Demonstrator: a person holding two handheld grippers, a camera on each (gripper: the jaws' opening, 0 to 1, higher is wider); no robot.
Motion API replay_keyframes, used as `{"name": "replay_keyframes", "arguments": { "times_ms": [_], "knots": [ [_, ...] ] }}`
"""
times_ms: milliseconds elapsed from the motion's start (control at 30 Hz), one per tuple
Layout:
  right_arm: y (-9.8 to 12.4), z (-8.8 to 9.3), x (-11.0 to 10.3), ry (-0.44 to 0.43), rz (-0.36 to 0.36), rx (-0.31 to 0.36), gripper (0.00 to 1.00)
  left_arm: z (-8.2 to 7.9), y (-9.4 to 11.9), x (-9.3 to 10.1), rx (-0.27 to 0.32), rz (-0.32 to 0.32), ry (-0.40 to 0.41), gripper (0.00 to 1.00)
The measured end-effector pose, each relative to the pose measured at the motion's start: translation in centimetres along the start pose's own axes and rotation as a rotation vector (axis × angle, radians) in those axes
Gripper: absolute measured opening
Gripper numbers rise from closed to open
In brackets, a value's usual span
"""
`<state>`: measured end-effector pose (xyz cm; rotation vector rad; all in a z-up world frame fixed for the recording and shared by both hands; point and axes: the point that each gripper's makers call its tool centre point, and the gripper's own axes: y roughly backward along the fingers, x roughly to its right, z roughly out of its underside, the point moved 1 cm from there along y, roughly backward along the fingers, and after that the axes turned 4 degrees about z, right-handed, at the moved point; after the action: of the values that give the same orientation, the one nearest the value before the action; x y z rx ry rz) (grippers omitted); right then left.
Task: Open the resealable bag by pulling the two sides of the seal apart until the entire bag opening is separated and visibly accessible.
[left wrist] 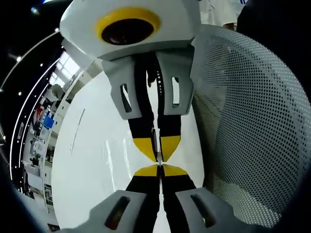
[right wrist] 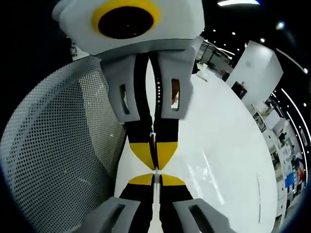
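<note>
Left gripper: jaws pressed together, tip to tip with the right gripper over the white table.
Right gripper: jaws closed too, meeting the left gripper head-on.
Bag: possibly a thin clear edge pinched between the tips; I cannot tell for sure.
Mesh chair back: just beside the table; also seen from the right gripper view.

A glossy white table runs away into the distance, catching pale reflections of the ceiling lights (the same surface appears in the right gripper view). Beside it stands a white perforated mesh panel, curved like a chair back, also seen in the right gripper view. Far off, cluttered shelves line a dark room, too small to read.
</note>
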<state>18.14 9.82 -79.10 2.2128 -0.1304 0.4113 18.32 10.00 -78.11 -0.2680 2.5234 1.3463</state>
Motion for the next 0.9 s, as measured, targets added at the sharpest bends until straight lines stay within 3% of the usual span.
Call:
{"name": "replay_keyframes", "arguments": {
  "times_ms": [33,567,700,833,900],
  "knots": [
    [-0.03,-0.01,-0.05,-0.004,-0.004,-0.001,0.00,0.06,0.02,0.10,0.007,0.004,0.035,0.00],
    [-0.04,0.00,-0.15,-0.007,-0.010,-0.005,0.00,0.44,0.39,0.13,0.024,0.028,0.008,0.00],
    [-0.22,-0.19,0.32,0.014,0.006,-0.016,0.00,0.54,0.43,-0.22,0.015,0.004,-0.007,0.00],
    [-0.31,-0.60,0.16,0.004,0.004,0.001,0.00,0.22,0.44,-0.12,0.022,0.011,0.056,0.02],
    [-0.45,-0.67,0.12,0.017,0.007,-0.005,0.00,0.04,0.39,0.01,0.019,0.007,0.044,0.03]
  ]
}}
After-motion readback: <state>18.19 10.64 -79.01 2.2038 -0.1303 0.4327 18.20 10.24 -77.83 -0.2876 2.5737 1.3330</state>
